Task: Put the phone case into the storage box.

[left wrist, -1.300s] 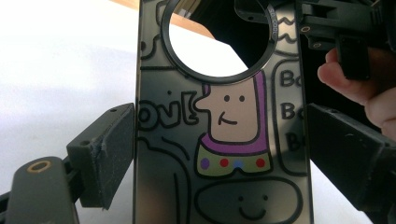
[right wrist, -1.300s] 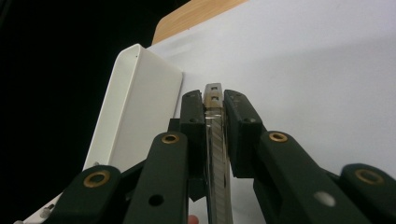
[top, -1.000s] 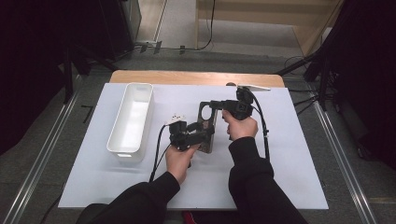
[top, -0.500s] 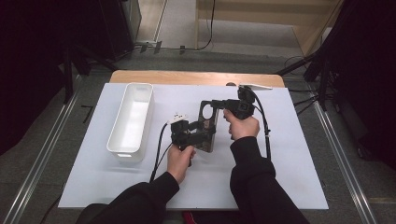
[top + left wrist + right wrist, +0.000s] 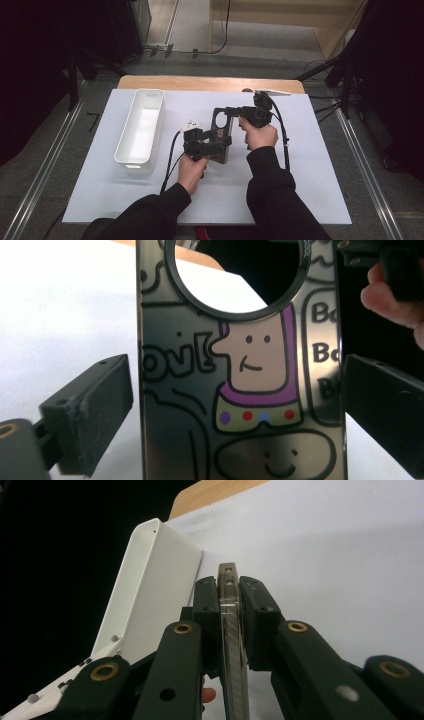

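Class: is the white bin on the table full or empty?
Empty: the white bin shows only its bare white floor in the high view.

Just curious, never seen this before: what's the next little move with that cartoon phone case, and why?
Probably draw the left gripper back: its jaws have just been opening and stand apart from the phone case, while the right gripper clamps its edge and can carry it alone.
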A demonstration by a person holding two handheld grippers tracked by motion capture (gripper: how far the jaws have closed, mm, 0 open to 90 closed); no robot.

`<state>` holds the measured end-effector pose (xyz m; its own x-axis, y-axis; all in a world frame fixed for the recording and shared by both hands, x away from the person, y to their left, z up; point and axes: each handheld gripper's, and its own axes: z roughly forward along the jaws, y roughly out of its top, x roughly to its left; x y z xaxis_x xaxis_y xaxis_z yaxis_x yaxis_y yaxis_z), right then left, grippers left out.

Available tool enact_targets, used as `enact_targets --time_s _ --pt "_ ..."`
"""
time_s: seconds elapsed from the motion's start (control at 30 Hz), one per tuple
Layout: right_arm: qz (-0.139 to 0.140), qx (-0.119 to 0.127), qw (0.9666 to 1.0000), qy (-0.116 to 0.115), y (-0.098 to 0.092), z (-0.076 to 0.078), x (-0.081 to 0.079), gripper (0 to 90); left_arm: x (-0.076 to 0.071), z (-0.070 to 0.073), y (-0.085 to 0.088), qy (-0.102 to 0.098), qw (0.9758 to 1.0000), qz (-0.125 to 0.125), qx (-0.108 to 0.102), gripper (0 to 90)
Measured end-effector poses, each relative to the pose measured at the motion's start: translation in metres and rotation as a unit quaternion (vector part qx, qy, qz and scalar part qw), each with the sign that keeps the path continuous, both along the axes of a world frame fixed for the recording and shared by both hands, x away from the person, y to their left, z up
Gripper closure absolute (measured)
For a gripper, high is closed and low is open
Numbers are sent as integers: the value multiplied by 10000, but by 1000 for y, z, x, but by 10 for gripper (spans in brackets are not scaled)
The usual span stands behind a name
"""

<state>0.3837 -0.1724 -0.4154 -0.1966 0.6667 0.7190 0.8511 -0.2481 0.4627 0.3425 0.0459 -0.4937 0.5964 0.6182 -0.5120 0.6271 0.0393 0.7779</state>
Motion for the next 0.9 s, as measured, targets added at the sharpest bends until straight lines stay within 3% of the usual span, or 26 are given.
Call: enact_targets --time_s 0.37,0.5,0.63,0.7,0.77,0.83,0.9 --pt "45 -133 9998 -103 -12 3 -2 773 -3 15 8 42 9994 -358 -1 13" --pt "147 -142 9997 -160 -17 5 -3 773 -4 25 12 -71 9986 -501 177 13" --pt "227 -114 9995 -208 -20 5 -4 773 -4 31 16 -39 9977 -667 93 13" --pt "285 -87 9993 -227 -21 5 -4 773 -3 33 17 -11 9970 -753 171 13" --pt "346 -70 9991 -243 -22 4 -4 773 -2 35 16 -26 9965 -697 464 15" --pt "415 -32 9988 -254 -22 3 -4 773 -3 37 14 -82 9960 -537 713 74" --pt "470 -11 9985 -295 -22 3 -5 773 -3 37 15 -19 9954 -570 763 74"
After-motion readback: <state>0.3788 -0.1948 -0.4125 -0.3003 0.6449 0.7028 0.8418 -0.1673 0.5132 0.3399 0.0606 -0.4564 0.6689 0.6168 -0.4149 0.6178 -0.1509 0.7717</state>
